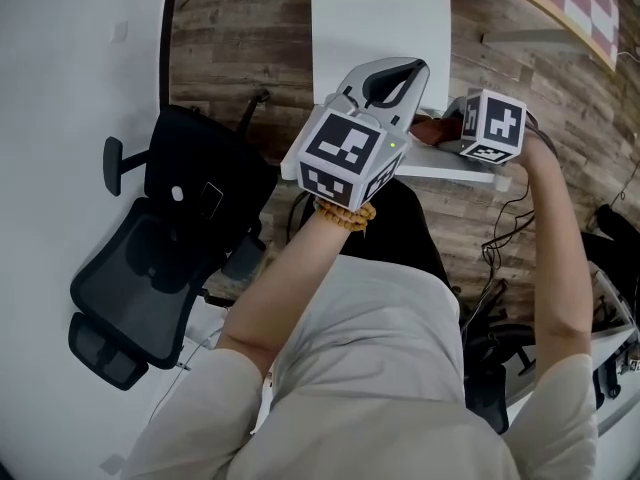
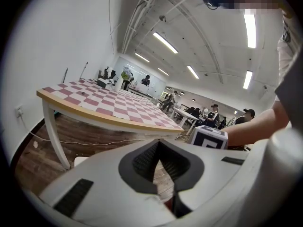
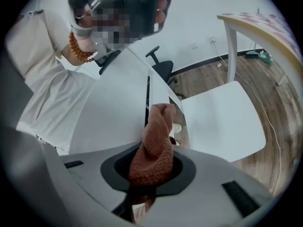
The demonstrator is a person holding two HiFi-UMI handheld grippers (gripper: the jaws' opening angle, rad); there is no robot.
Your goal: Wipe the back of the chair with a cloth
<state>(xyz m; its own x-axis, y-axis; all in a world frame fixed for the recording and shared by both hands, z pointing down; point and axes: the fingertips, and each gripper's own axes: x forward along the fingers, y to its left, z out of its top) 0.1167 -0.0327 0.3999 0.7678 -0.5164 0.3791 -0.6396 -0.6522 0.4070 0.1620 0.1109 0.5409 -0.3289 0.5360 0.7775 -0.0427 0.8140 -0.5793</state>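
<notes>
Probably open-plan office or lab: ceiling strip lights [image 2: 165, 42], rows of tables [image 2: 187, 116], black office chair [image 1: 160, 258].

We find no words, numbers or brand names that can be read in any view; the only printed marks are black-and-white square patterns on the cubes of the left gripper [image 1: 390, 80] and the right gripper [image 1: 446, 128]; these carry no letters.
</notes>
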